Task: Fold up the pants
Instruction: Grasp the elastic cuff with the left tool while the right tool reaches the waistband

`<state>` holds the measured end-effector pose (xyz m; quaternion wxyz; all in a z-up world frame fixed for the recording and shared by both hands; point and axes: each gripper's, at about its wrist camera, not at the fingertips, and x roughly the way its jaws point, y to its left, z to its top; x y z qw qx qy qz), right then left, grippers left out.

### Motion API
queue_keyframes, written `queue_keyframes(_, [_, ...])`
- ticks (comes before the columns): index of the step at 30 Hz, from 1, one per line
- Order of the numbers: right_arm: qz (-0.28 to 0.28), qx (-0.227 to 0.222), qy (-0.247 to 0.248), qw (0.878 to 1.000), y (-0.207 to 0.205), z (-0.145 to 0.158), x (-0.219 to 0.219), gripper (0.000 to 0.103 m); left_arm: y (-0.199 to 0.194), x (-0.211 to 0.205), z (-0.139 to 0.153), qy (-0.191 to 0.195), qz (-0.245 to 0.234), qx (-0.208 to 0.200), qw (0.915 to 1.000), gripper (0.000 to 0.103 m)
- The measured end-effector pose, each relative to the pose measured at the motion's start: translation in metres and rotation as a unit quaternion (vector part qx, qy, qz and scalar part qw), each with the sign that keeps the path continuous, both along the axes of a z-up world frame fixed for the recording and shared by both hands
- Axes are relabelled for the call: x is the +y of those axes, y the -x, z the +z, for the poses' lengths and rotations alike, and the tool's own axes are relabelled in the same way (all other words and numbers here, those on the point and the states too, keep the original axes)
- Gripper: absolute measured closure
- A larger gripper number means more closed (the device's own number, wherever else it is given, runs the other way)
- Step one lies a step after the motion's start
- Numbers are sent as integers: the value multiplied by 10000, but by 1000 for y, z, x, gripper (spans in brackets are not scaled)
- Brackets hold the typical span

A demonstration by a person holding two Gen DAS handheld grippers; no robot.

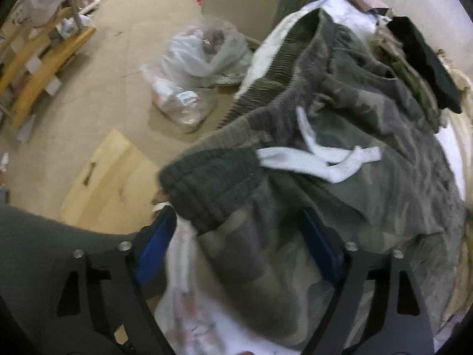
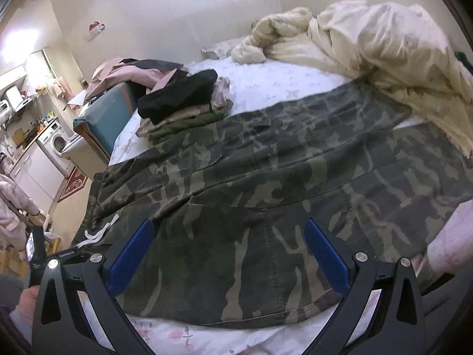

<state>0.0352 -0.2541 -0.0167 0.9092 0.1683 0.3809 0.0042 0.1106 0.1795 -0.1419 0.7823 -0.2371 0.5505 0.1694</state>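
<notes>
Cluttered bedroom: a bed with a white flowered sheet carries camouflage pants spread nearly flat across it, waistband toward the bed's left edge in the right wrist view, legs running off toward a rumpled cream quilt near the wall. A stack of folded clothes topped by a dark garment sits just beyond the pants on the sheet. Kitchen units and a washing machine show in the far left background.

Right tongs hang over the near edge of the pants, blue pads spread wide with the cloth lying below and between them; neither pad presses on it.

In the left wrist view, blurred, the left tongs point steeply down at the waistband end, which is bunched at the bed's edge. A ribbed dark-green band of the pants is folded over just ahead of the left pad, and the white drawstring trails across the cloth beyond. Camouflage fabric lies between the two blue pads, which stand partly apart; the left pad meets the cloth's edge, but a firm pinch cannot be told through the blur.

Beyond the bed, plastic bags and a sheet of cardboard lie on the tan floor.
</notes>
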Motion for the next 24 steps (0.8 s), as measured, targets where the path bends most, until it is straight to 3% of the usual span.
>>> queue_keyframes(1, [6, 58, -33, 10000, -2, -3, 0, 0, 0, -3, 0, 92, -53, -50, 9999, 42])
queue_keyframes(3, [17, 168, -84, 9998, -5, -7, -1, 0, 1, -2, 2, 107, -56, -106, 9999, 86])
queue_keyframes(4, [25, 199, -93, 9998, -6, -8, 0, 0, 4, -4, 9, -62, -11, -187, 9998, 92])
queue_keyframes(9, [153, 464, -145, 9987, -10, -20, -3, 0, 3, -15, 54, -327, -297, -585, 9973, 95])
queue_keyframes(12, [163, 908, -673, 9935, -11, -39, -17, 0, 3, -22, 77, -454, -392, -753, 9954, 96])
queue_keyframes(14, [56, 1452, -1243, 9815, -7, -55, -33, 5, 0, -24, 83, -344, -466, -800, 9951, 96])
queue_keyframes(17, [-163, 1986, -2313, 9523, 11, -74, -61, 6, -2, -16, 82, -161, -423, -779, 9959, 96])
queue_keyframes(21, [-641, 2454, -2424, 9364, 26, -89, -89, 6, -7, -16, 77, -392, -464, -750, 9953, 96])
queue_keyframes(24, [-402, 2798, -3088, 9082, 23, -108, -89, 8, -9, -20, 73, -478, -529, -685, 9951, 96])
